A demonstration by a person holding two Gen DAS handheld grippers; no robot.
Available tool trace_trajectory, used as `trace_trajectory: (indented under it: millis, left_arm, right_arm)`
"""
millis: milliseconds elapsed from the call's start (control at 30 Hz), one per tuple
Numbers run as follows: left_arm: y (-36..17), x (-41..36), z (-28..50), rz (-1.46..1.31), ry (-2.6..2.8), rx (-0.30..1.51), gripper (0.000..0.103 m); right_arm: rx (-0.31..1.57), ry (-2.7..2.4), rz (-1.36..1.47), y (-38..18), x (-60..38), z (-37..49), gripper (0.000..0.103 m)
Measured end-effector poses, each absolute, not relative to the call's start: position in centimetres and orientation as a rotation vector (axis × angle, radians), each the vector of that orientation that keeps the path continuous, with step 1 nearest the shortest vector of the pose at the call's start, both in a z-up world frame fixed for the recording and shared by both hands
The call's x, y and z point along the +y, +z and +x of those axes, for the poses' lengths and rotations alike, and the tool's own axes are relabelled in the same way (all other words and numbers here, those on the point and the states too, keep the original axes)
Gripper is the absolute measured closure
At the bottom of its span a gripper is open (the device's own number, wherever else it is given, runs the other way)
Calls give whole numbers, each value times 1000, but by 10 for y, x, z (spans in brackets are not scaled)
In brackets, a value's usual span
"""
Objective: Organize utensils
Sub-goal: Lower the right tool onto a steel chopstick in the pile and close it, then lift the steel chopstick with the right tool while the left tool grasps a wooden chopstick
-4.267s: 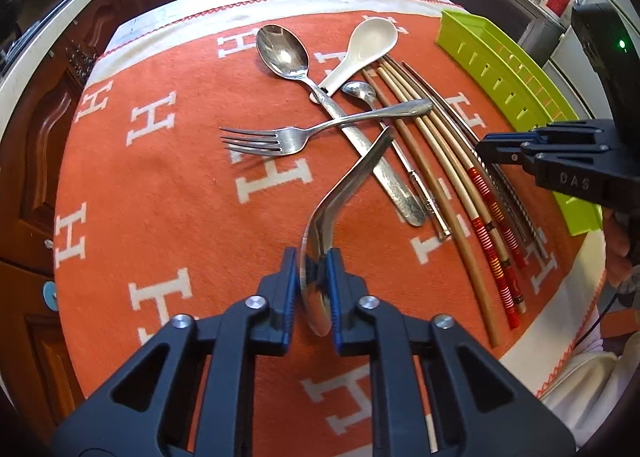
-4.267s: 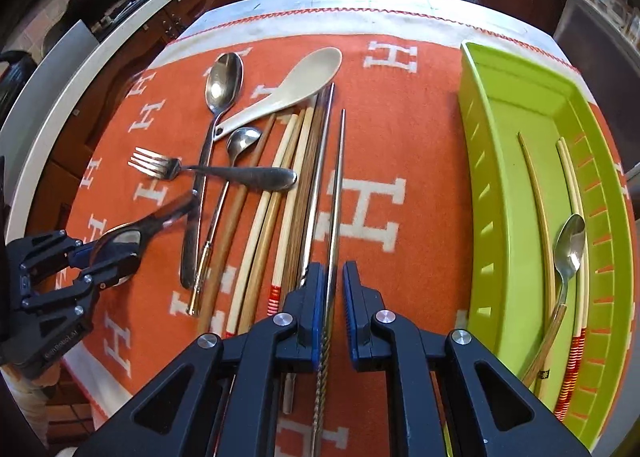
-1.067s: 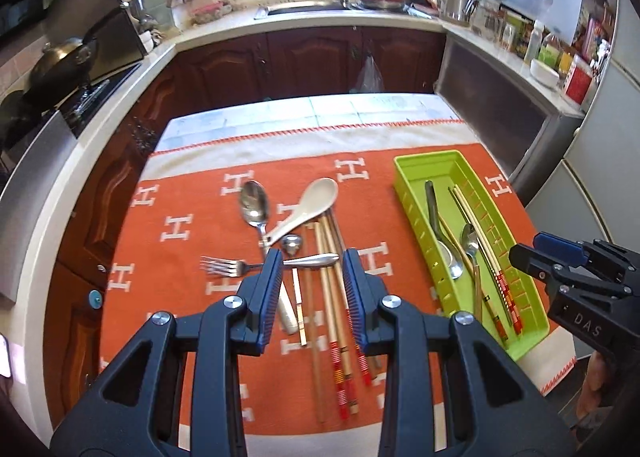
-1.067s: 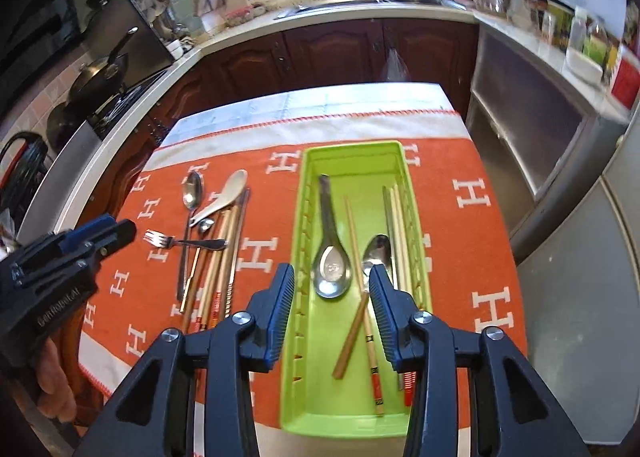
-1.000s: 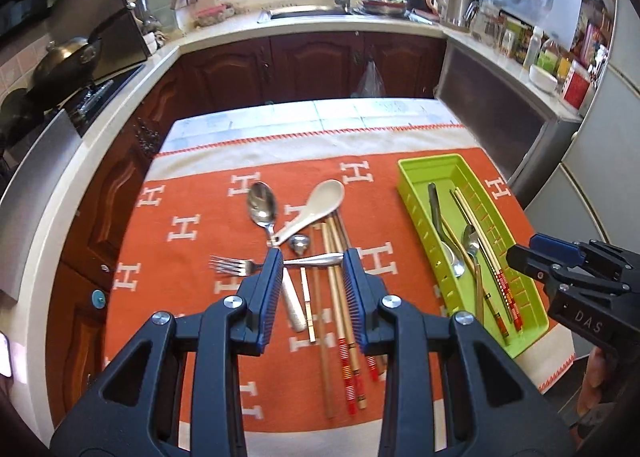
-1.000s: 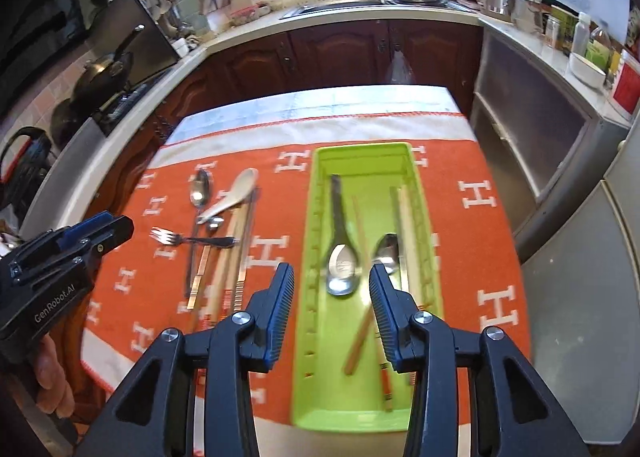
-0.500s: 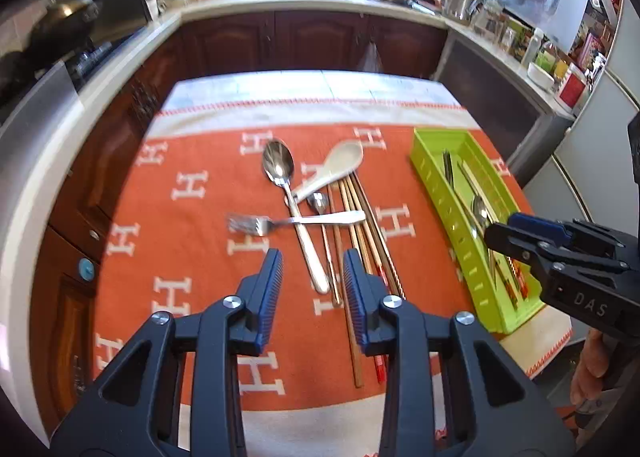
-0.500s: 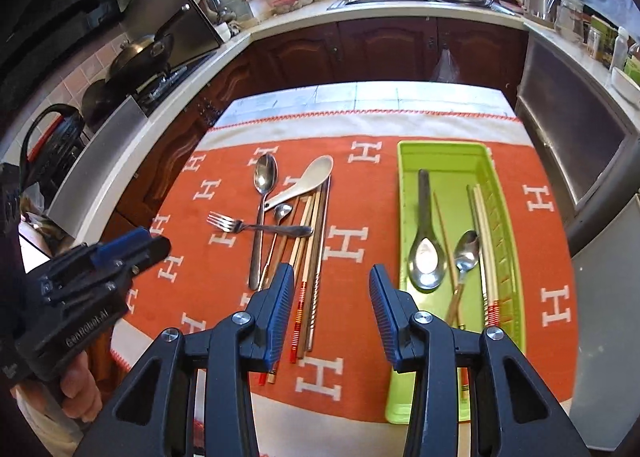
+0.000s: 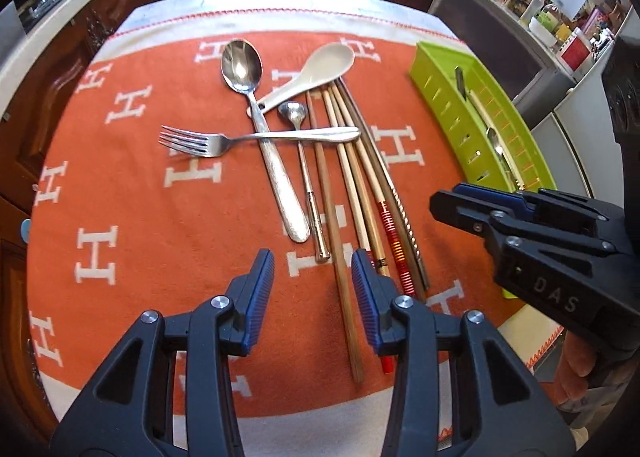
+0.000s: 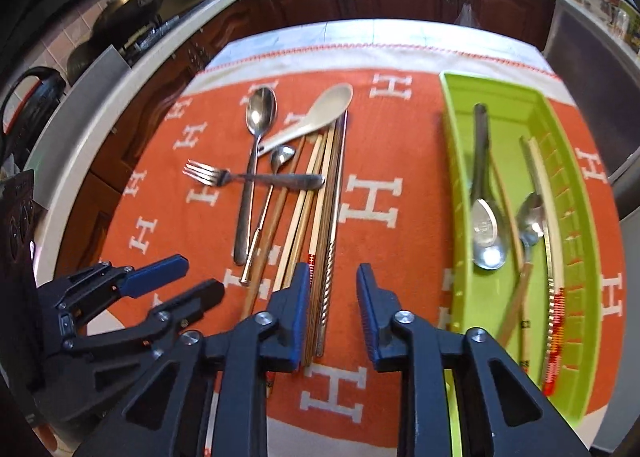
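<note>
On the orange cloth lie a large steel spoon (image 9: pixel 256 113), a white ceramic spoon (image 9: pixel 316 69), a small spoon (image 9: pixel 304 165), a fork (image 9: pixel 240 139) across them, and several chopsticks (image 9: pixel 360 185). My left gripper (image 9: pixel 313 291) is open and empty, low over the near ends of the spoon handles. My right gripper (image 10: pixel 333 311) is open and empty, over the chopsticks' near ends (image 10: pixel 316 277); it also shows in the left wrist view (image 9: pixel 452 205). The green tray (image 10: pixel 452 161) holds two steel spoons (image 10: pixel 486 225) and chopsticks.
The green tray (image 9: pixel 440 93) stands at the cloth's right edge. The table's near edge is right below both grippers. Dark wooden cabinets and a cluttered kitchen counter ring the table; a stove with pans is at the left.
Both grippers have come down and forward toward the utensils on the cloth. Both stayed open. The big spoon held earlier by the left gripper now lies in the tray.
</note>
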State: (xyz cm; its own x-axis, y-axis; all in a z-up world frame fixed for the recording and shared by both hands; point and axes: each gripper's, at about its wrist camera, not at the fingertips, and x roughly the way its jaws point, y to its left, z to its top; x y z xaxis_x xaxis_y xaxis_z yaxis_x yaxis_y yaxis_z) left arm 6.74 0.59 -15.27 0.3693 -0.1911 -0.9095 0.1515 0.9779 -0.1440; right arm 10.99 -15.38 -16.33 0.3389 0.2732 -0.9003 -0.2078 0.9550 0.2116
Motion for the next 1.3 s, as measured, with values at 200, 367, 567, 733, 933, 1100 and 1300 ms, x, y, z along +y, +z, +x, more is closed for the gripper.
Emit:
trace_trajectory:
  millis: [200,367,567,733,933,1100,1300]
  left_arm:
    - [-161,11,77,-58,-210,1188,66]
    - [-163,17,83,-83,-207,1186,66]
    - [-161,23,84,-103,-209,1178,66]
    - [-160,22,86,-106,-216,1174,66]
    - [-153,13,84,-107,-249,1162,66]
    - [-149,4,87,-122,-287,1155,66]
    - [-147,-10,96,-139,-335,1154,76]
  right_arm:
    - [1232,322,34,-187,-139,129,87]
    - [1259,302,12,-203,-132,144,92]
    - [1266,306,-16,-212,-125,151,92]
    - [1227,282,-87,-214,-110,150,92]
    - [1226,259,-1,-213,-122,153,97]
    - [1257,208,113,-212,-145,150,97]
    - [1244,209,231,-204,-168,139,97]
